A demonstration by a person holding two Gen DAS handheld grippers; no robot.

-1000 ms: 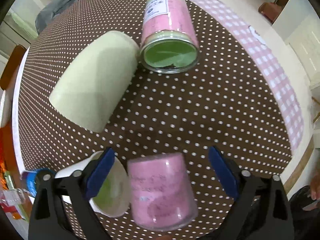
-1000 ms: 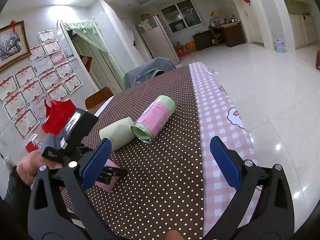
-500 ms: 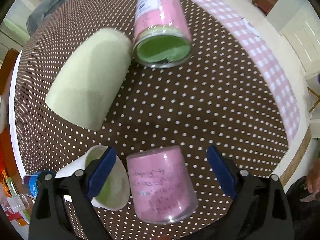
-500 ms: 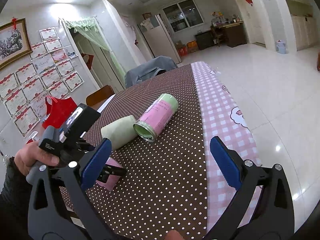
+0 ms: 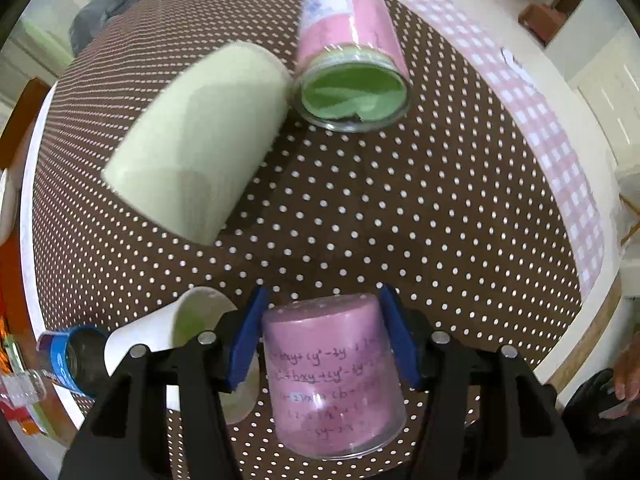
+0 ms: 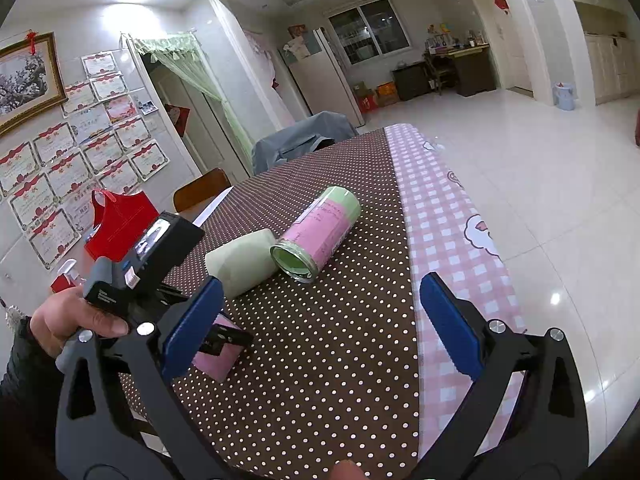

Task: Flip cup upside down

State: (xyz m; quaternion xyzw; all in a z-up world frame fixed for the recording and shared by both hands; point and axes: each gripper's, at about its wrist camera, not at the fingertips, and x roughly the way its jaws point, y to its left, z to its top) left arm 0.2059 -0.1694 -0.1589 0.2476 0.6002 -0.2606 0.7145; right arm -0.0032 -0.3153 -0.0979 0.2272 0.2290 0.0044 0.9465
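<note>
A clear cup lined with pink paper lies on its side on the brown dotted tablecloth. My left gripper is shut on it, one blue pad on each side near its closed end. The pink cup also shows in the right wrist view, partly hidden behind my right gripper's left finger, with the left gripper around it. My right gripper is open and empty, above the table's near edge.
A pale green cup and a pink-and-green lined glass jar lie on their sides further out. A white cup and a blue can lie to the left. The table edge is to the right.
My left gripper has closed from wide open onto the pink cup. My right gripper has stayed open and hardly moved.
</note>
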